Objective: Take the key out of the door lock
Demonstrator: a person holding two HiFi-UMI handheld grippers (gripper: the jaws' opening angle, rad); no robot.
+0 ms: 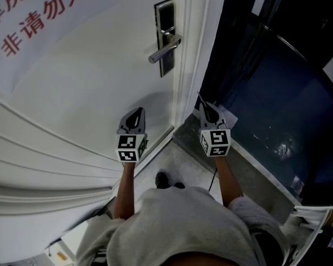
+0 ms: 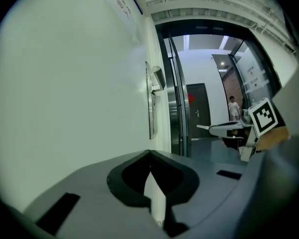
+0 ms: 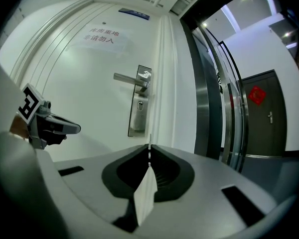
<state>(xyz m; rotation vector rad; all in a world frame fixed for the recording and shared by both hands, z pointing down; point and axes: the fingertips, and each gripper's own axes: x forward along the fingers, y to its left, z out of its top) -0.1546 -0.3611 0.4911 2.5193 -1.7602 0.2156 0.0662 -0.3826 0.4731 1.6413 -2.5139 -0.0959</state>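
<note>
The white door [image 1: 100, 82] carries a steel lock plate [image 1: 165, 35] with a lever handle [image 1: 164, 50]. In the right gripper view the keyhole [image 3: 138, 103] under the handle [image 3: 131, 78] shows no key. My right gripper [image 1: 205, 107] hangs low to the right of the door's edge, well short of the lock. It is shut on a thin silvery key [image 3: 149, 139] that sticks out edge-on from its tips. My left gripper [image 1: 137, 113] is held in front of the door below the lock, shut with nothing between its jaws [image 2: 150, 152].
A paper sign with red characters [image 1: 33, 15] hangs on the door. A white door frame [image 1: 191, 54] and dark glass panels [image 1: 277, 82] stand to the right. The person's shoe [image 1: 162, 179] rests on the grey floor. A distant person [image 2: 233, 108] stands down the corridor.
</note>
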